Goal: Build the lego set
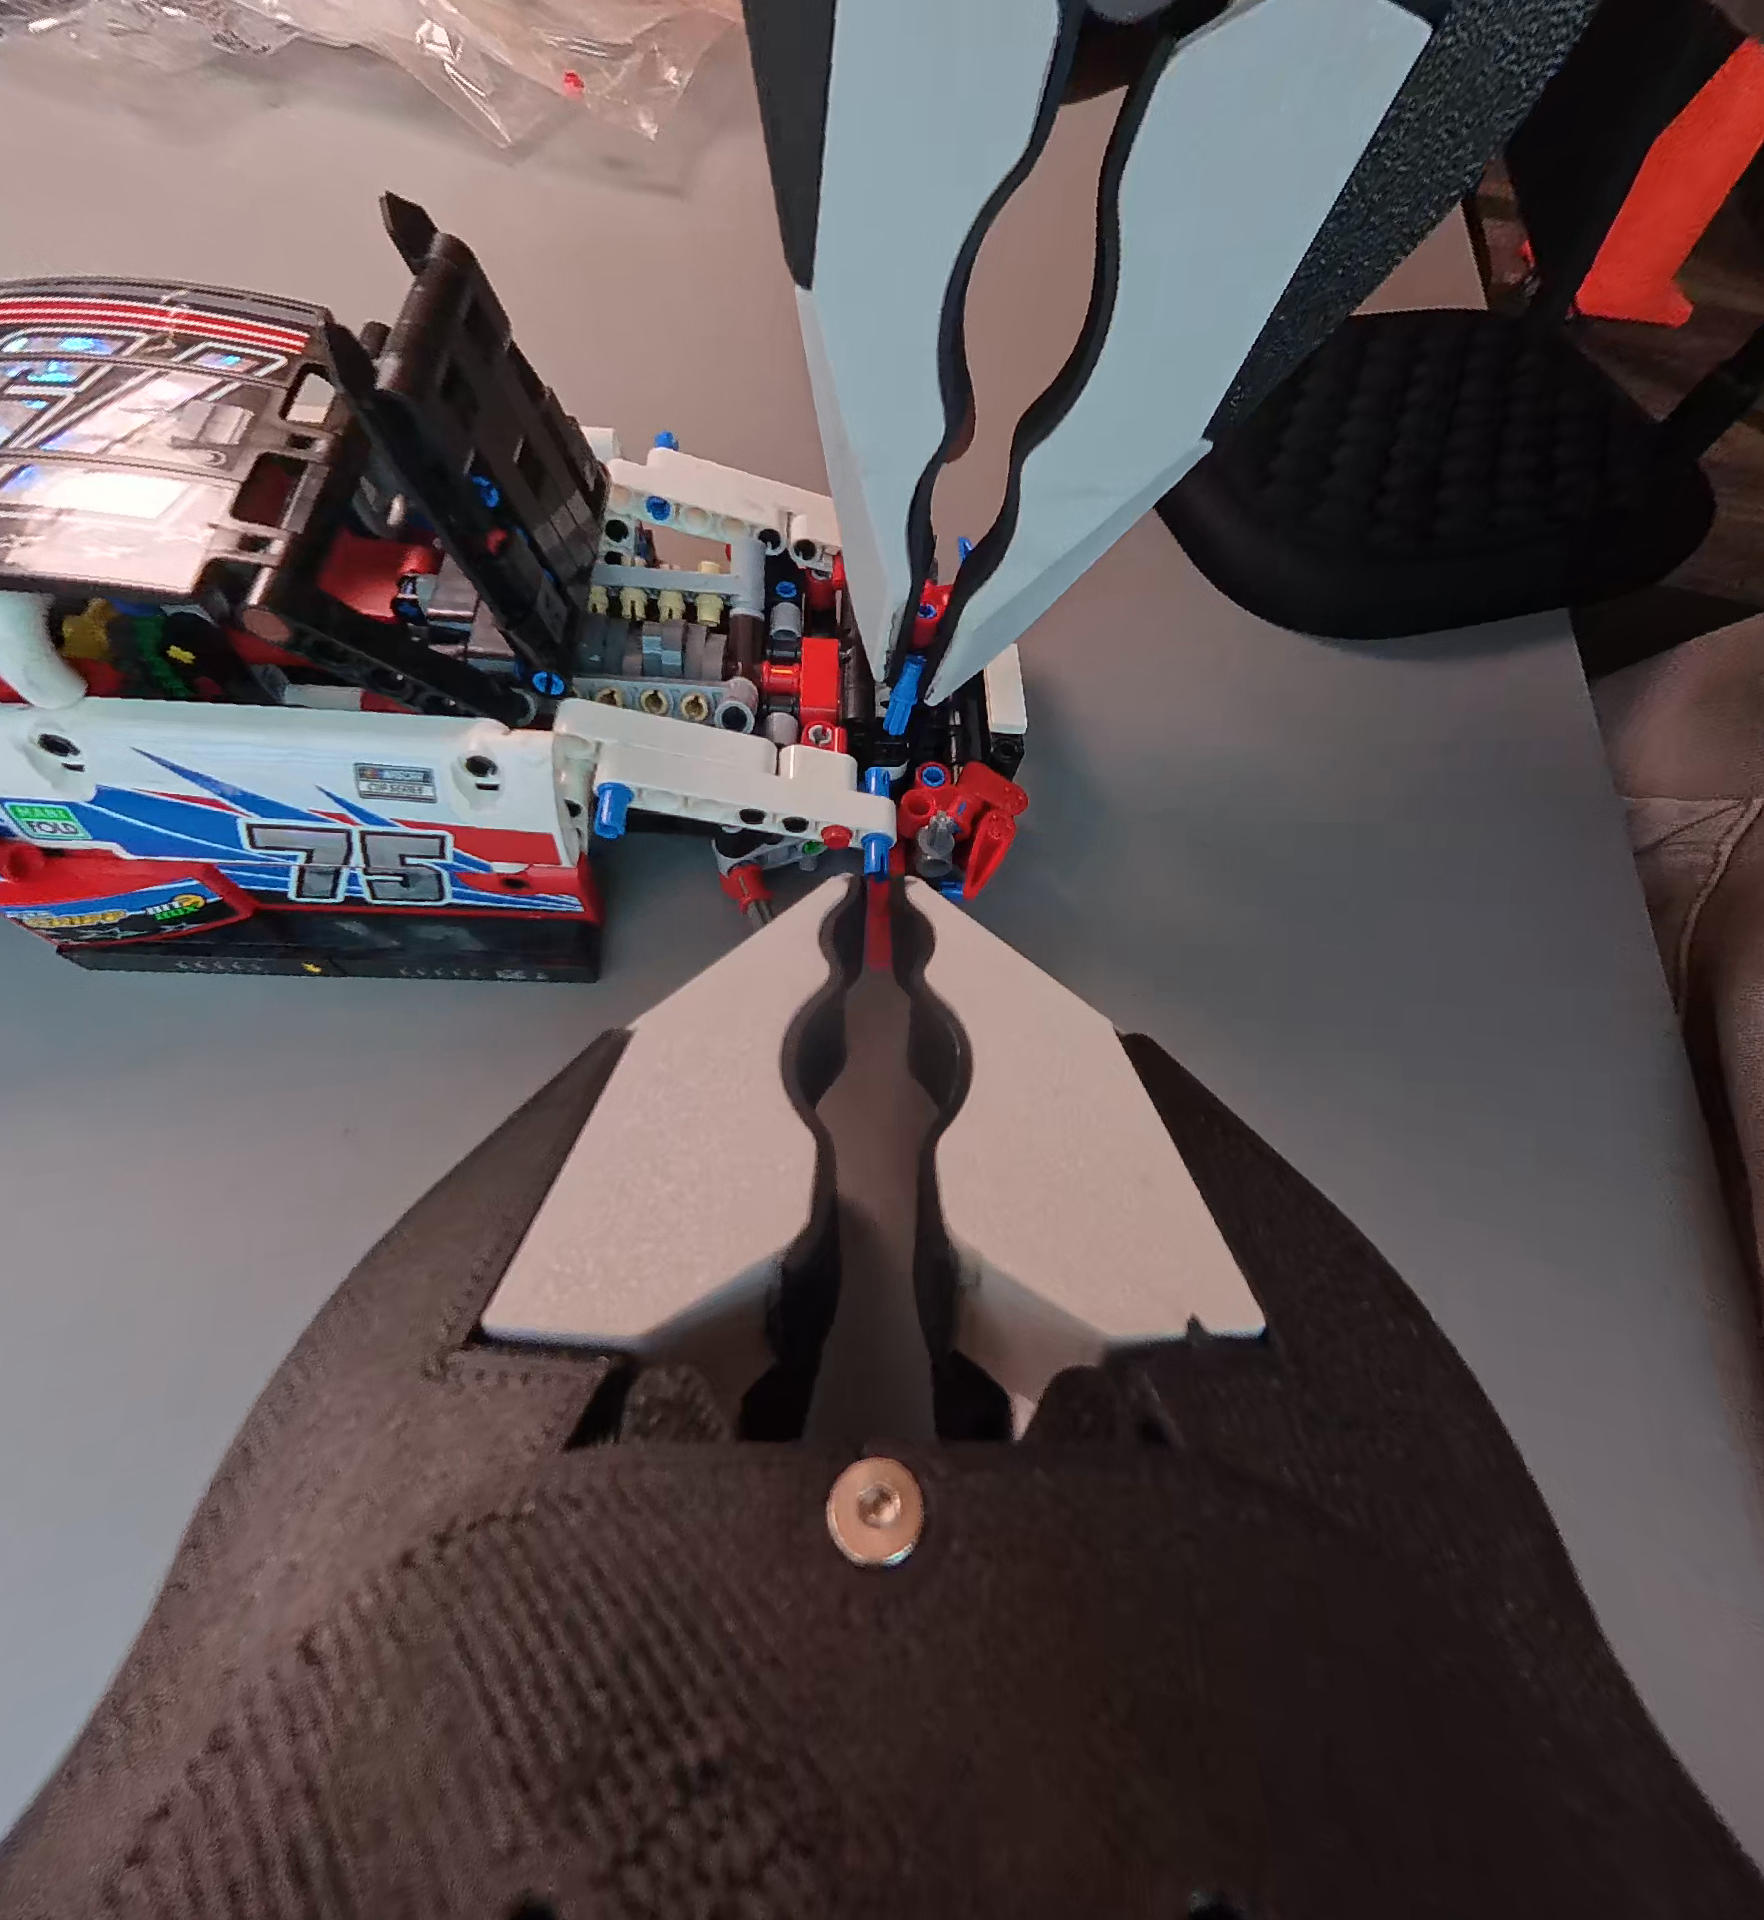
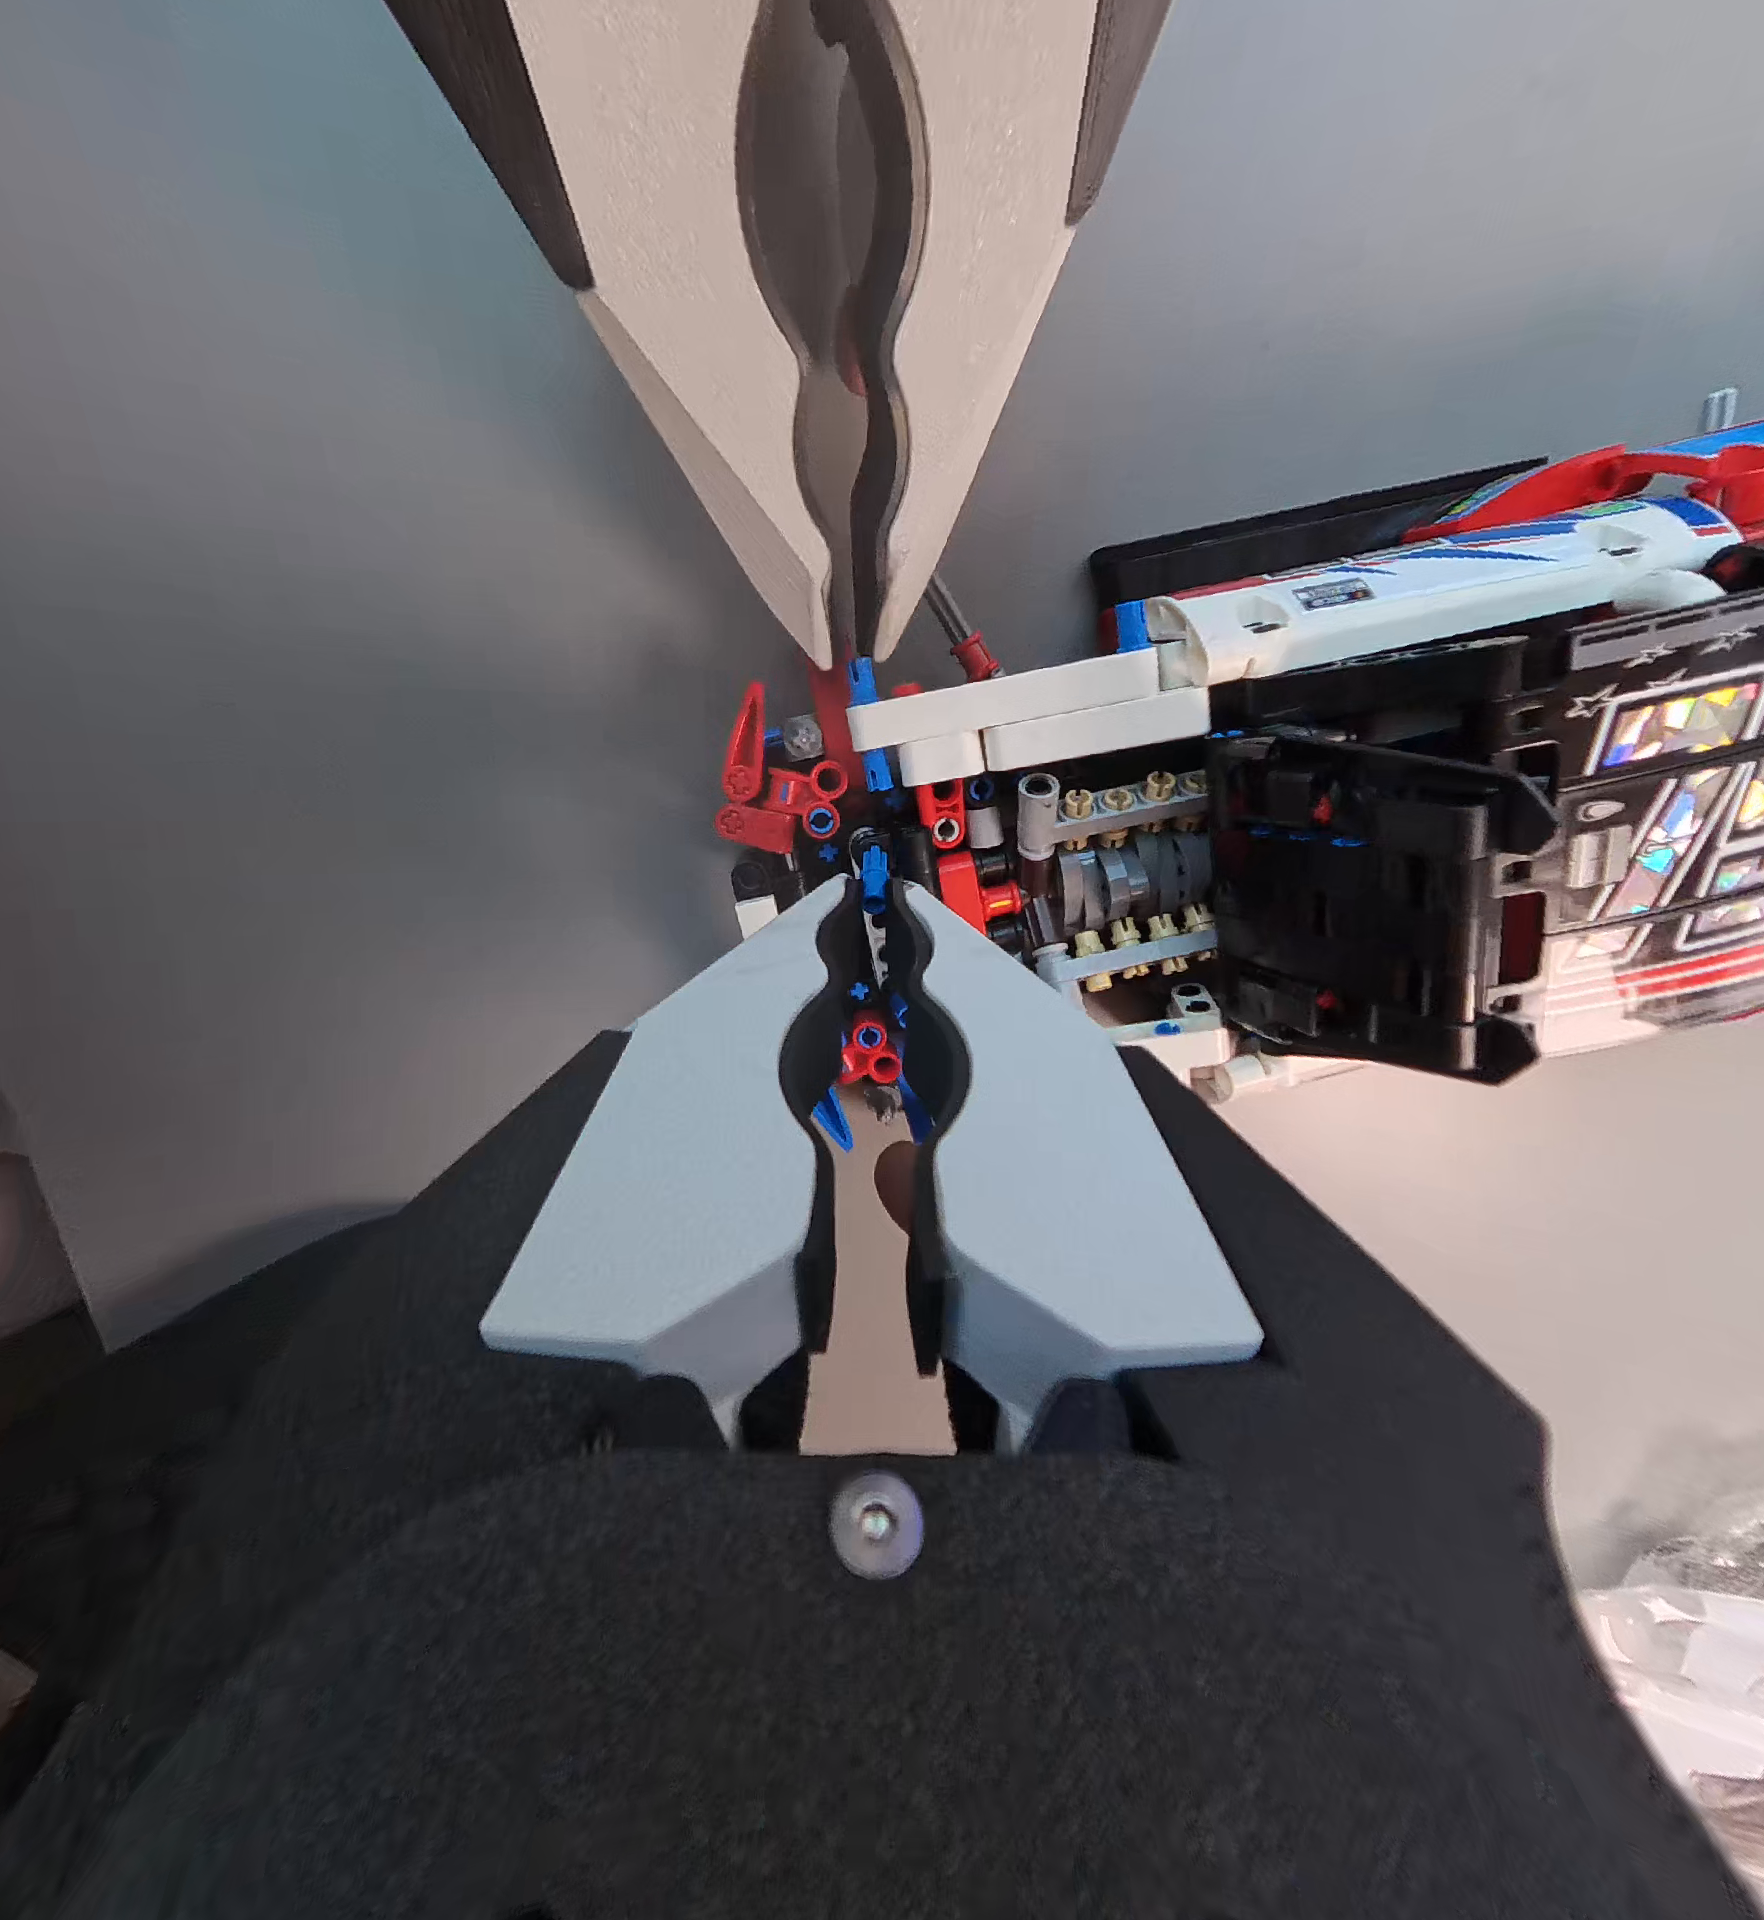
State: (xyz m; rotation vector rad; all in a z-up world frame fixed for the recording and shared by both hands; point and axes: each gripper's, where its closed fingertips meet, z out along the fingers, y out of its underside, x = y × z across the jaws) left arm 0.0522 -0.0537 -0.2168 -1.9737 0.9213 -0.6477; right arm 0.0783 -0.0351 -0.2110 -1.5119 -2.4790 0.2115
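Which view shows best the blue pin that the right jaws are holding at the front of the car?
The left wrist view: there the blue pin sticks out below the right gripper, seen from the side. In the right wrist view the same pin shows only partly, between that gripper's own tips.

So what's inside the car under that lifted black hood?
Under the raised black hood of the toy car, two rows of tan pegs flank grey engine parts. Farther back, the hood itself covers whatever lies beneath it.
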